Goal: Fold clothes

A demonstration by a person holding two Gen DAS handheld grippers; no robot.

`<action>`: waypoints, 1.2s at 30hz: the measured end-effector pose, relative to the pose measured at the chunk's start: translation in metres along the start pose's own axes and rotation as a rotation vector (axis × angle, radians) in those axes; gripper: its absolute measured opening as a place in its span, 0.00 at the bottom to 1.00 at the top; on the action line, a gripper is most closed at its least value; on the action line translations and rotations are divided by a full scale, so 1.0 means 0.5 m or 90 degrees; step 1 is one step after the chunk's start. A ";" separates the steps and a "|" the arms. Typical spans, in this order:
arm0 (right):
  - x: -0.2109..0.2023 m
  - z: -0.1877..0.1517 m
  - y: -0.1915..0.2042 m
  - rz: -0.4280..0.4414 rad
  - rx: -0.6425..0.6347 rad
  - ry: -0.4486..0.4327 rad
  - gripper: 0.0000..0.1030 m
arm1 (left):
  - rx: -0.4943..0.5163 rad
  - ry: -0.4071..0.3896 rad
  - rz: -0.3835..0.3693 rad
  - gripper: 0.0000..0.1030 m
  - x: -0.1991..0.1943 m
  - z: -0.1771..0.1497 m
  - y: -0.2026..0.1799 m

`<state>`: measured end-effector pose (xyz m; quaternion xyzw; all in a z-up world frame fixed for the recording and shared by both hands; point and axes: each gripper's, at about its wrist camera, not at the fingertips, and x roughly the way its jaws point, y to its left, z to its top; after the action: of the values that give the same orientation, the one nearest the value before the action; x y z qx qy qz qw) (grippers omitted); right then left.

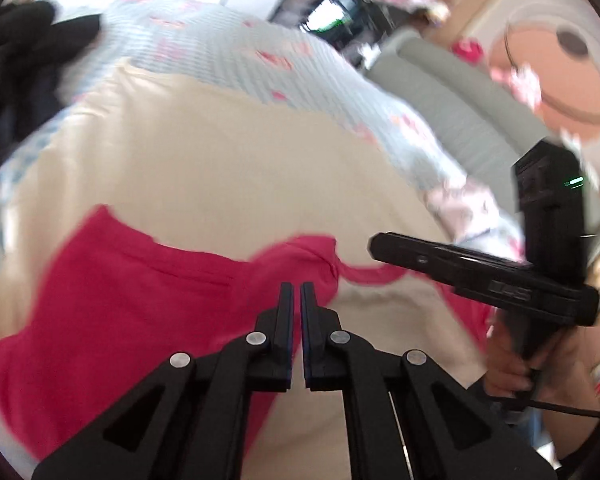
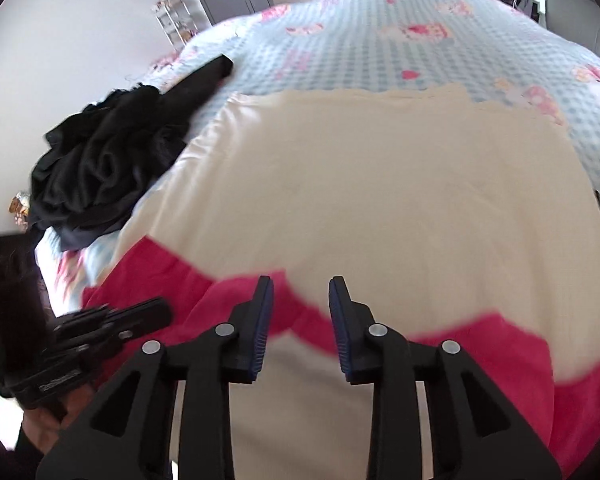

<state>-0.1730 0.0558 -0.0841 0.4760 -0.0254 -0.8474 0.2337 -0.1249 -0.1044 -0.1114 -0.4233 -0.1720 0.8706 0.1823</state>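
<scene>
A cream top (image 2: 380, 200) with bright pink sleeves lies flat on the bed, its neck end nearest me. My left gripper (image 1: 296, 286) is shut over the pink left sleeve (image 1: 120, 300), and a small fold of that cloth gathers at its tips. In the right wrist view it shows at the lower left (image 2: 166, 308), lying across the same sleeve. My right gripper (image 2: 300, 284) hangs open just above the pink neckline (image 2: 296, 320) with nothing pressed between its pads. The other pink sleeve (image 2: 500, 348) lies to its right. From the left wrist view the right gripper (image 1: 376, 246) comes in from the right.
The bed has a blue checked cover (image 2: 380, 60) with pink figures. A heap of black clothes (image 2: 100, 168) sits at the bed's left edge, beside the cream top. A hand (image 1: 520, 368) holds the right gripper's handle. A grey seat (image 1: 440, 92) stands past the bed.
</scene>
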 end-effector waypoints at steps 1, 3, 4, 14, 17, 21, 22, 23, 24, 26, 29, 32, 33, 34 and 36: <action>-0.008 -0.015 -0.008 -0.003 0.009 0.001 0.29 | 0.017 0.012 0.057 0.04 0.015 -0.002 -0.004; -0.016 -0.042 -0.027 -0.018 0.026 0.005 0.28 | -0.029 -0.002 0.146 0.04 0.008 0.000 0.032; -0.017 -0.051 -0.038 -0.033 0.031 0.006 0.28 | -0.071 -0.018 0.181 0.04 -0.004 0.002 0.058; -0.074 -0.100 -0.149 -0.125 0.054 -0.018 0.33 | -0.004 0.006 0.107 0.15 0.036 0.016 -0.019; -0.068 -0.098 -0.164 -0.121 0.070 -0.021 0.36 | 0.002 0.021 0.219 0.18 0.067 0.026 -0.004; -0.078 -0.103 -0.195 -0.121 0.115 -0.039 0.36 | -0.123 -0.035 0.176 0.15 0.012 0.035 0.074; -0.086 -0.106 -0.199 -0.115 0.124 -0.047 0.36 | -0.127 -0.054 0.152 0.18 0.000 0.036 0.071; -0.094 -0.111 -0.201 -0.109 0.131 -0.053 0.36 | -0.114 -0.065 0.121 0.21 -0.006 0.035 0.058; -0.103 -0.116 -0.198 -0.102 0.133 -0.059 0.37 | -0.100 -0.073 0.091 0.29 -0.011 0.034 0.043; -0.113 -0.124 -0.182 -0.086 0.125 -0.062 0.40 | -0.042 -0.058 0.049 0.40 0.008 0.030 -0.010; -0.108 -0.146 -0.150 -0.076 0.106 -0.059 0.43 | 0.033 -0.012 0.057 0.43 0.040 0.010 -0.061; -0.093 -0.174 -0.137 -0.100 0.094 -0.052 0.43 | 0.060 0.012 0.177 0.43 0.047 -0.018 -0.058; -0.089 -0.185 -0.140 -0.116 0.097 -0.050 0.43 | 0.028 0.009 0.208 0.43 0.041 -0.014 -0.034; -0.089 -0.196 -0.148 -0.123 0.107 -0.053 0.43 | -0.012 0.005 0.223 0.43 0.030 -0.012 -0.006; -0.101 -0.213 -0.164 -0.121 0.130 -0.062 0.42 | -0.095 -0.014 0.185 0.42 -0.006 -0.012 0.040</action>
<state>-0.0941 0.1690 -0.1235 0.4561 -0.0772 -0.8808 0.1013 -0.1216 -0.1225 -0.1220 -0.4464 -0.1754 0.8773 0.0204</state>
